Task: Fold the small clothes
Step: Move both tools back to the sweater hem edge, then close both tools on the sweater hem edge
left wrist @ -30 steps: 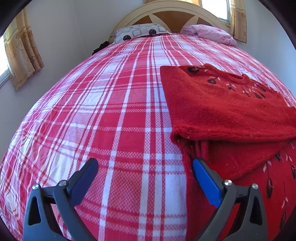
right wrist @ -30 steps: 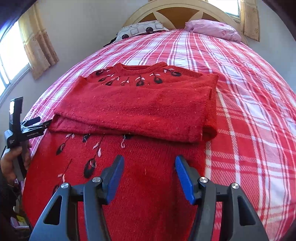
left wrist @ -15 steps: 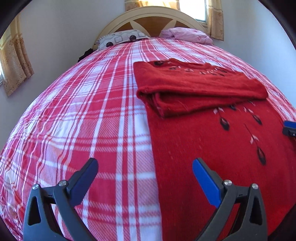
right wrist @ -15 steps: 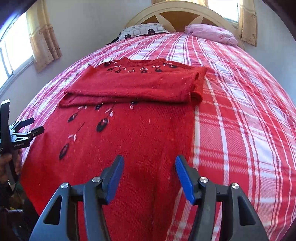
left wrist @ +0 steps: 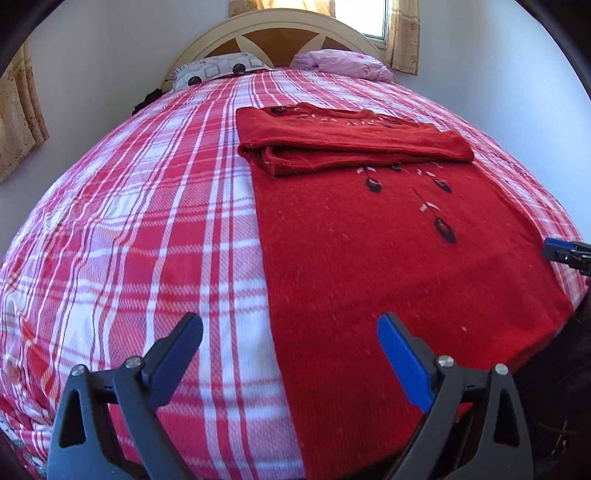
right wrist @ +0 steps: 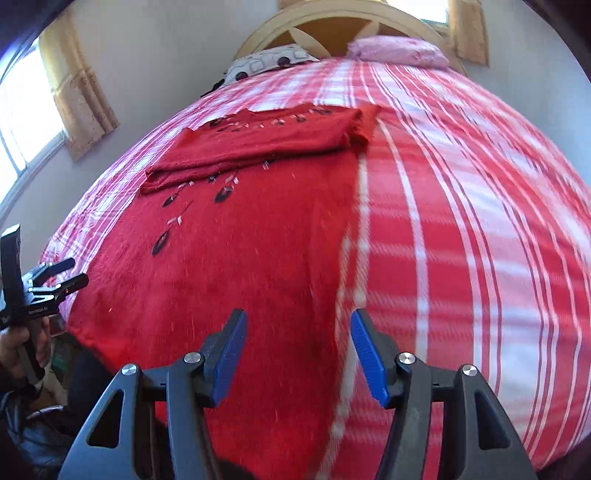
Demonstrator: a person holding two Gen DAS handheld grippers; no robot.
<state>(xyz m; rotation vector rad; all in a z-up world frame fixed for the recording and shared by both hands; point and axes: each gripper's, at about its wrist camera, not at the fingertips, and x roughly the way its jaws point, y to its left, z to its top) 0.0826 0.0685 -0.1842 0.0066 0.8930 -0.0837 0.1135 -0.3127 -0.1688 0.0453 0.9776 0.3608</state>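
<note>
A red knitted sweater [left wrist: 388, 240] with dark leaf motifs lies flat on the plaid bed [left wrist: 129, 221]. Its sleeves [left wrist: 351, 144] are folded across the chest in a thick band. My left gripper [left wrist: 289, 325] hovers over the sweater's left edge near the hem. Its jaws are closing from wide, with nothing pinched between them. My right gripper [right wrist: 299, 321] hangs over the right edge of the sweater [right wrist: 240, 240] near the hem, partly open and holding nothing. Each gripper shows at the edge of the other's view: the right gripper [left wrist: 565, 253], and the left gripper [right wrist: 55, 280] held by a hand [right wrist: 18, 354].
A patterned pillow [left wrist: 218, 70] and a pink pillow [left wrist: 347, 64] lie against the arched headboard [left wrist: 280, 33]. Curtained windows sit on the left wall [right wrist: 77, 92] and behind the bed. The foot edge of the bed runs just below the sweater's hem, with dark clutter beyond it.
Both grippers have drawn back from the folded sleeves toward the foot of the bed. The sweater's lower body and hem now fill the near part of both views.
</note>
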